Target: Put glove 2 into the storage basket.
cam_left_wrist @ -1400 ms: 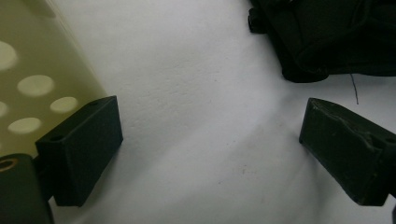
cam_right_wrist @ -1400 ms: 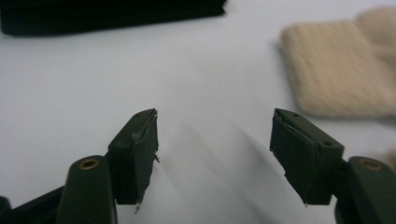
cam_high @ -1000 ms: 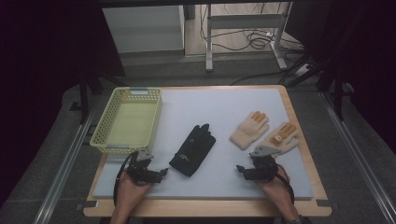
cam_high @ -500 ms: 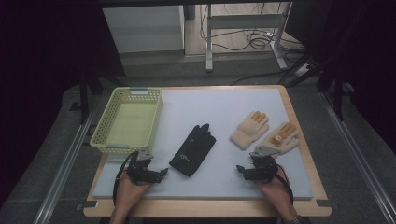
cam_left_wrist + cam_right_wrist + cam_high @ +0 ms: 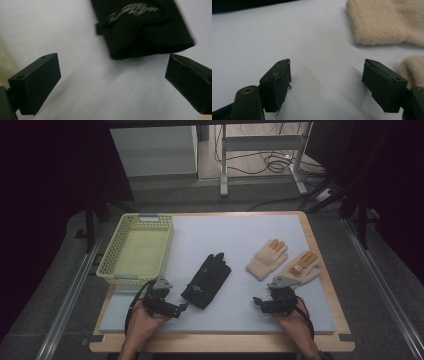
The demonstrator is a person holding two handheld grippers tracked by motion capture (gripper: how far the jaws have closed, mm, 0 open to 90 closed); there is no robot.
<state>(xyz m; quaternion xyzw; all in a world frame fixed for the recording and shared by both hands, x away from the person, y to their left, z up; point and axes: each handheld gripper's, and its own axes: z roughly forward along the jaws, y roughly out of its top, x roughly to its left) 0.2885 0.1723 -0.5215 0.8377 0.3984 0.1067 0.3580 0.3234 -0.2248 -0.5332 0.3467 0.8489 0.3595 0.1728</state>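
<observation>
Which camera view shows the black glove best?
The high view: the black glove lies whole on the mat, near the left gripper. The left gripper view shows its cuff end, blurred; the right gripper view, perhaps a dark edge.

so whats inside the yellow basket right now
The yellow basket looks empty: its bare floor shows in the high view. The inner face of its near wall is hidden.

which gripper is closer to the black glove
Left. The left gripper, jaws open, sits just off the cuff end of the black glove. The right gripper, also open, is farther off to the glove's right, beside the cream gloves.
</observation>
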